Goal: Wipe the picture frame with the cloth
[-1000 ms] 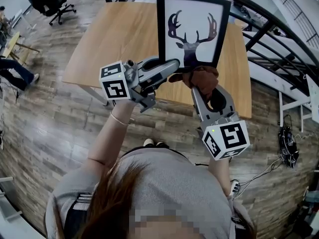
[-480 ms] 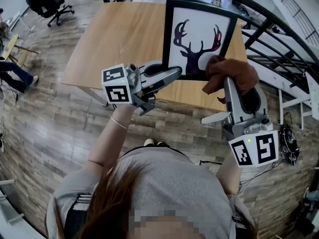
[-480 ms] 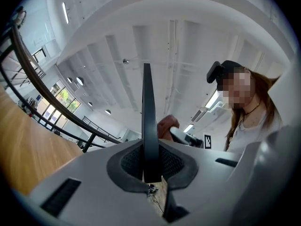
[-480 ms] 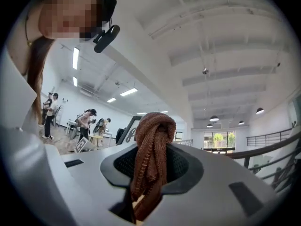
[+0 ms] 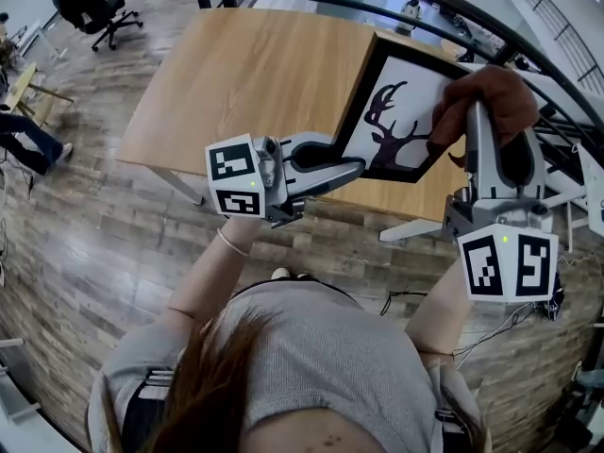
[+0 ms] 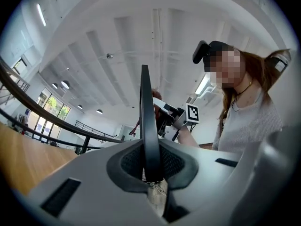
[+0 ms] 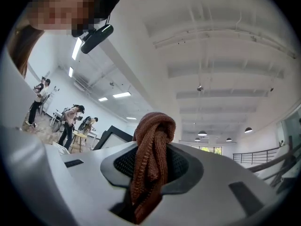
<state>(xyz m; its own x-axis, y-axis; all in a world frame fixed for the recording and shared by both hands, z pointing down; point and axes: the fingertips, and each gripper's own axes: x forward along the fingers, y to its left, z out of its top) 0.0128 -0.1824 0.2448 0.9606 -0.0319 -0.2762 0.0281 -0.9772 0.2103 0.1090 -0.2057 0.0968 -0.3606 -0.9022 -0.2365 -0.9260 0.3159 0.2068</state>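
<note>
The black picture frame [image 5: 396, 111] with a deer silhouette is held up over the wooden table [image 5: 236, 74], tilted to the right. My left gripper [image 5: 351, 166] is shut on its lower left corner. In the left gripper view the frame's edge [image 6: 145, 121] stands edge-on between the jaws. The brown cloth [image 5: 491, 92] is bunched against the frame's upper right side, with my right gripper [image 5: 475, 113] shut on it. The right gripper view has the cloth [image 7: 151, 154] hanging between the jaws and the frame [image 7: 110, 134] just left of it.
A black railing [image 5: 528, 36] curves behind the table. An office chair [image 5: 90, 3] and a seated person's legs [image 5: 28, 135] are at the far left on the wooden floor. Cables [image 5: 547, 291] lie at the right.
My right gripper has lifted the cloth from the frame's bottom edge up along its right side. The frame has tipped to the right in the left gripper, which stayed in place.
</note>
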